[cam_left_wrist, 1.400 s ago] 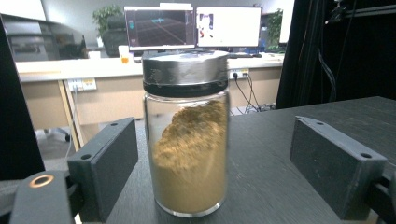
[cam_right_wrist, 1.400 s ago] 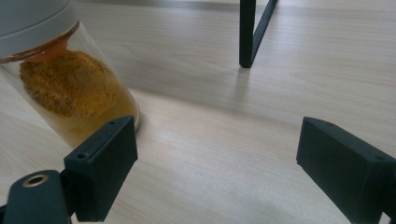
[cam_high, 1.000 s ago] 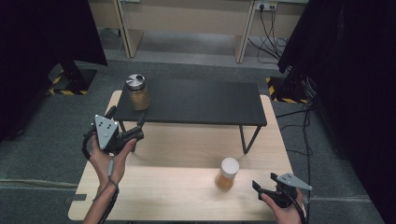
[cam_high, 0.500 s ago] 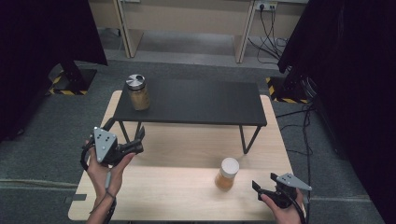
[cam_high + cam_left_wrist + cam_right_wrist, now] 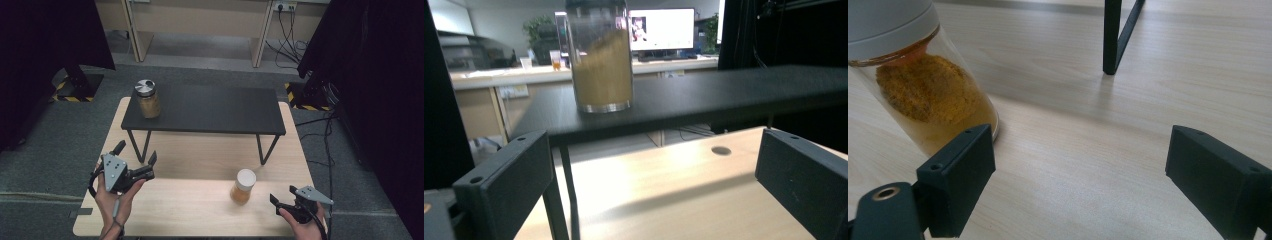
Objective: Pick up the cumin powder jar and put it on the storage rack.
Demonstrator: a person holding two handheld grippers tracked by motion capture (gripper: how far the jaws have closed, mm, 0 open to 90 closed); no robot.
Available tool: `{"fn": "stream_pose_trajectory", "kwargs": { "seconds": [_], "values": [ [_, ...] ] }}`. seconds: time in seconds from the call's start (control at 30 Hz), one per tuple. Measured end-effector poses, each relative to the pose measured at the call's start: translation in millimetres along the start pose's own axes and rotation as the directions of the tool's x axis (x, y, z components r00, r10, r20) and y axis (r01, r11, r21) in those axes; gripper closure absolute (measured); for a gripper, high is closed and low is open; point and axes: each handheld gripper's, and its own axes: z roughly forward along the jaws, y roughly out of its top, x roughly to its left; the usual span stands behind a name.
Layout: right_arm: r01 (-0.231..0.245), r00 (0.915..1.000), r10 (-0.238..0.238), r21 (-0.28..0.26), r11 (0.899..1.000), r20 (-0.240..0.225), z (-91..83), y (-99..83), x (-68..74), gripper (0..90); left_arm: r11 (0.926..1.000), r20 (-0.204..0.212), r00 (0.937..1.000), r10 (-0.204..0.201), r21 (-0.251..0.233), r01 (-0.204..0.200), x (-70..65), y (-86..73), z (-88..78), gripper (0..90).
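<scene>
office-type lab space: grey carpet floor (image 5: pixel 50 135), wall sockets (image 5: pixel 285 6) with cables, black curtains (image 5: pixel 370 75), monitor (image 5: pixel 661 29) and potted plant (image 5: pixel 536 27) on a far desk.

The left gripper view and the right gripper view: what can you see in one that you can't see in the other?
The left gripper view has the jar with the metal lid standing on the black shelf, and a lit screen far behind. The right gripper view has the white-lidded jar of orange powder standing on the wooden table, just beyond its left jaw. Both share the wooden table, a black shelf leg, and open tongs holding nothing: left tongs, right tongs.
</scene>
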Motion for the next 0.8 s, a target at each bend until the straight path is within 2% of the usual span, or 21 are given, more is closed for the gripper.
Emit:
{"fn": "stream_pose_trajectory", "kwargs": {
  "seconds": [0.03, 0.1, 0.13, 0.17, 0.2, 0.23, 0.33, 0.63, 0.73, 0.8],
  "values": [
    [0.001, 1.0, -0.001, 0.001, 1.0, 0.001, -0.1, -0.1, 0.3, 12.5, 0.9996, 0.0, 1.0, -0.007, 0.028, 0.007, -1.0, -8.4, -0.8, 1.0],
    [0.001, 1.0, -0.001, 0.002, 1.0, 0.002, -0.1, -0.4, 0.7, 12.5, 0.9991, 0.0, 1.0, -0.01, 0.041, 0.01, -1.7, -12.8, -1.4, 0.9],
    [0.003, 1.0, -0.003, 0.002, 1.0, 0.002, 0.1, -0.6, 1.1, 12.5, 0.9978, -0.003, 0.9999, -0.014, 0.064, 0.014, -3.6, -21.3, -2.1, 1.0],
    [0.002, 1.0, -0.002, 0.002, 1.0, 0.001, 0.3, -0.6, 1.4, 12.5, 0.9978, -0.003, 0.9999, -0.014, 0.064, 0.014, -3.6, -21.3, -2.1, 1.1],
    [0.001, 1.0, -0.001, 0.003, 1.0, 0.001, 0.6, -0.6, 1.7, 12.4, 0.9956, -0.005, 0.9996, -0.026, 0.09, 0.026, -3.7, -28.5, -2.0, 1.2],
    [0.003, 1.0, -0.003, 0.006, 1.0, 0.001, 0.8, -0.2, 2.2, 12.5, 0.9956, -0.005, 0.9996, -0.026, 0.09, 0.026, -3.7, -28.5, -2.0, 1.4],
    [0.005, 1.0, -0.005, 0.008, 1.0, -0.001, 2.1, 0.0, 3.1, 12.5, 0.9896, -0.025, 0.9984, -0.051, 0.133, 0.054, -3.1, -40.5, -0.4, 1.5],
    [0.007, 1.0, -0.007, 0.013, 1.0, 0.0, 4.1, -0.7, 4.2, 12.5, 0.9852, -0.044, 0.9966, -0.069, 0.154, 0.075, -2.2, -55.8, 0.7, 2.0],
    [0.007, 1.0, -0.007, 0.013, 1.0, -0.002, 4.7, -0.7, 4.3, 12.5, 0.9817, -0.053, 0.9944, -0.092, 0.163, 0.099, -2.6, -63.7, 1.4, 2.1],
    [0.008, 1.0, -0.008, 0.013, 1.0, -0.002, 4.8, -0.8, 4.2, 12.5, 0.9797, -0.054, 0.9945, -0.089, 0.175, 0.097, -3.0, -64.2, 1.8, 2.1]
  ]
}}
